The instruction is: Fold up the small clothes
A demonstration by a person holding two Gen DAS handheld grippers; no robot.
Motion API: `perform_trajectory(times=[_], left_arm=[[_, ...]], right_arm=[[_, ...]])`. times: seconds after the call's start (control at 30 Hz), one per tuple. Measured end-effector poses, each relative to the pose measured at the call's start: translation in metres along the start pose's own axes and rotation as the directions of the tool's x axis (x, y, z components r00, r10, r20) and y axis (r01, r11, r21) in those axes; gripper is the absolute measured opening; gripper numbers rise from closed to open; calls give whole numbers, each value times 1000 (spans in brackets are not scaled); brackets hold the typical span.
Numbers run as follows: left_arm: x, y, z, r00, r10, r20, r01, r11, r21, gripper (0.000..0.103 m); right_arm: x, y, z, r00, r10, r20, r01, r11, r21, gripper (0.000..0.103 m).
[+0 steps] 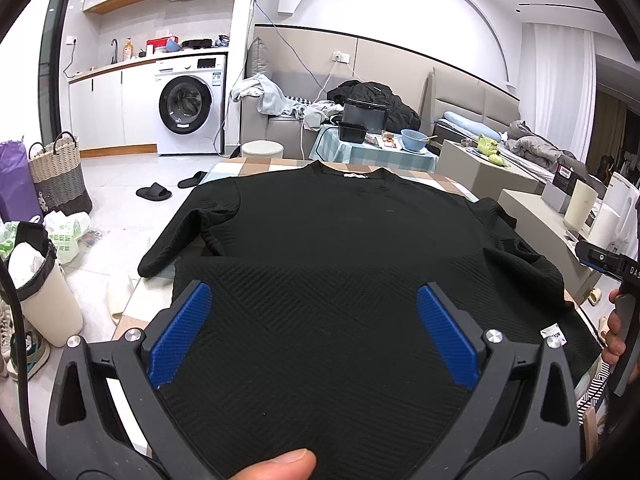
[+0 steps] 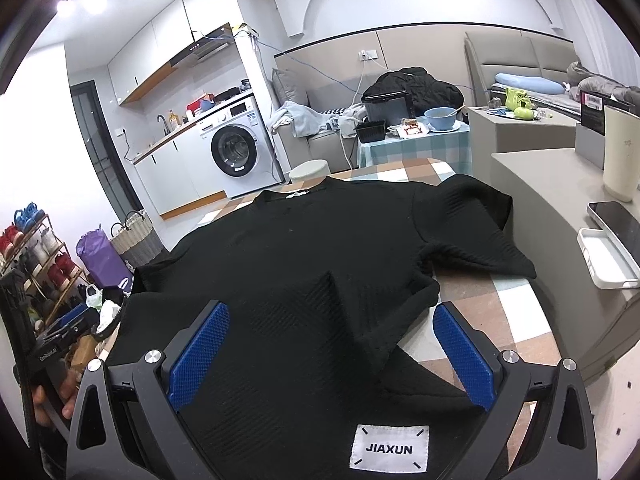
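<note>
A checked table [image 2: 480, 292] fills the middle of both views, and it is there as the flat bed that a fold needs. On it lies the black top [image 1: 320, 224], spread flat with its neckline at the far edge, toward the centre of each frame, and its hem nearest the cameras, so that both tongs can reach the hem side at once. In the left wrist view one sleeve [image 1: 176, 236] runs down toward the left and hangs past the table edge; in the right wrist view the other sleeve [image 2: 476, 232] lies fanned out at the right centre, resting on the cloth. The near part of the body looks doubled up over itself, with a raised crease near the middle of the right wrist view, which I take as a fold begun or about to be made from the hem.

The left gripper [image 1: 314, 336] stands wide open at the bottom of its frame, its blue pads apart over the ribbed fabric, holding nothing that I can make out. The right gripper [image 2: 330, 354] is likewise spread wide, one finger over the cloth and the other over the bare table, so it straddles the garment's side edge without clasping it. A white brand label [image 2: 390, 448] sits at the bottom centre of the right view, marking the hem. A smaller white tag [image 1: 553, 334] shows at the lower right of the left view.
</note>
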State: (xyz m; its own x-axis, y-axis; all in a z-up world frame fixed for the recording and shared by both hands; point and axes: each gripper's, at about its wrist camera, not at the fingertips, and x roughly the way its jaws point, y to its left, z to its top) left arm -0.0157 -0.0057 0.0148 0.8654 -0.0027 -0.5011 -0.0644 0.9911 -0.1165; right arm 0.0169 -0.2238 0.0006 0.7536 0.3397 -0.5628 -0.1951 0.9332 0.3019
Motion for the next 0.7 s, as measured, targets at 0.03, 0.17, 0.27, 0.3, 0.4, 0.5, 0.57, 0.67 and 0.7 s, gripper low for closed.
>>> perform_trajectory(times=[0.03,0.17,0.27,0.3,0.4,0.5,0.57,0.67,0.7], left_arm=[[0,0,0,1000,1,-1,-1,1000,0,102],[2,1,0,1000,6,-8,-6,1000,4,102],[3,1,1,1000,6,-7,-6,1000,6,102],[3,2,1,1000,7,-3,-7,1000,8,102],[7,-1,1,1000,16,-1,-16,1000,10,102],[10,-1,1,1000,14,11,-14,1000,3,102],[13,0,2,1000,14,13,-14,1000,-3,102],[16,1,4,1000,17,26,-17,1000,-11,102],[17,2,5,999,16,33,-15,1000,-14,102]], right_arm=[[0,0,0,1000,-1,0,1,1000,-2,103],[0,1,2,1000,-16,1,16,1000,-19,103],[-1,0,5,1000,-23,7,24,1000,-15,103],[-1,0,5,1000,-26,5,26,1000,-10,103],[2,-2,5,999,-36,-1,36,999,-4,103],[7,-6,6,997,-77,-9,77,997,6,103],[10,-9,7,995,-94,-22,95,995,17,103],[14,-17,8,996,-88,-36,89,995,47,103],[15,-19,9,995,-87,-40,89,995,53,103]])
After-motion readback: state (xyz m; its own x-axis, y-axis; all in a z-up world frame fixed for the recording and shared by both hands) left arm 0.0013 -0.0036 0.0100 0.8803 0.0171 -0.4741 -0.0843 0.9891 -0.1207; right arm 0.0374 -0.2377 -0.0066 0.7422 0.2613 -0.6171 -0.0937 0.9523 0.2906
